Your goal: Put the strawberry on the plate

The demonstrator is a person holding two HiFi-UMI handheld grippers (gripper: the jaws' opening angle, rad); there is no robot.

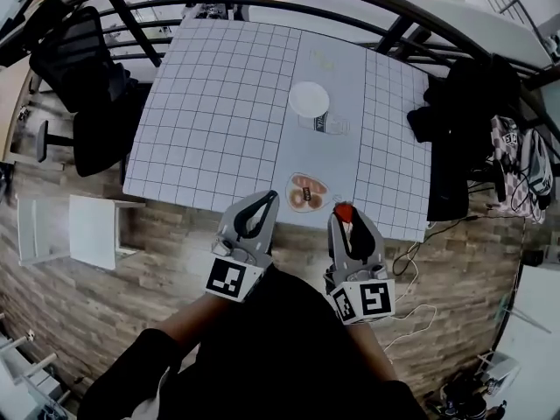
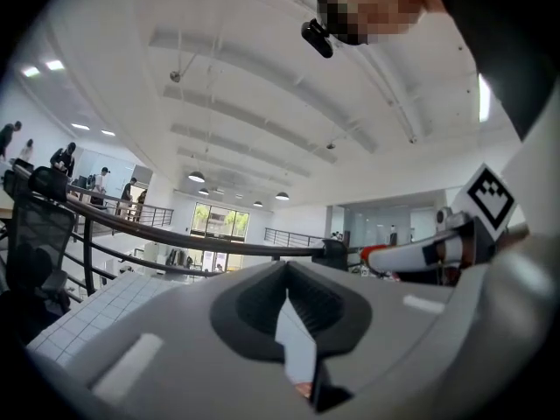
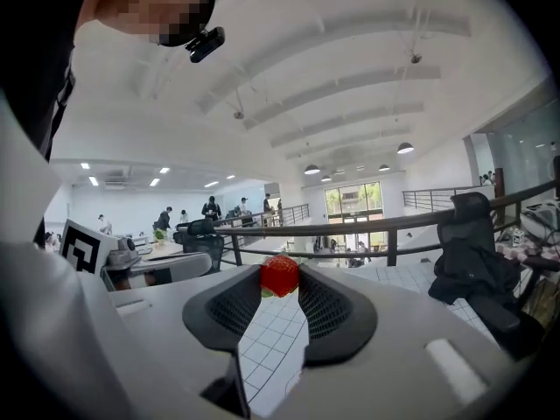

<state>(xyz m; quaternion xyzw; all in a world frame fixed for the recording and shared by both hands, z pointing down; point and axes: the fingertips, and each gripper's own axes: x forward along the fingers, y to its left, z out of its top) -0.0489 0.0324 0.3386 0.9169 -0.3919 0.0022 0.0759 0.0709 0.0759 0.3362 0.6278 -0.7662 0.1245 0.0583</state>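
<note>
The red strawberry (image 3: pixel 280 275) sits pinched between the tips of the right claw (image 1: pixel 346 217), which squeezes it from both sides. It is up in the air, at the near edge of the surface (image 1: pixel 219 121). Just beside it lies a small pinkish dish (image 1: pixel 306 192). A white round plate (image 1: pixel 309 100) is farther out on the surface, well apart from the strawberry. The left claw (image 1: pixel 265 201) is squeezed closed, with nothing in it.
</note>
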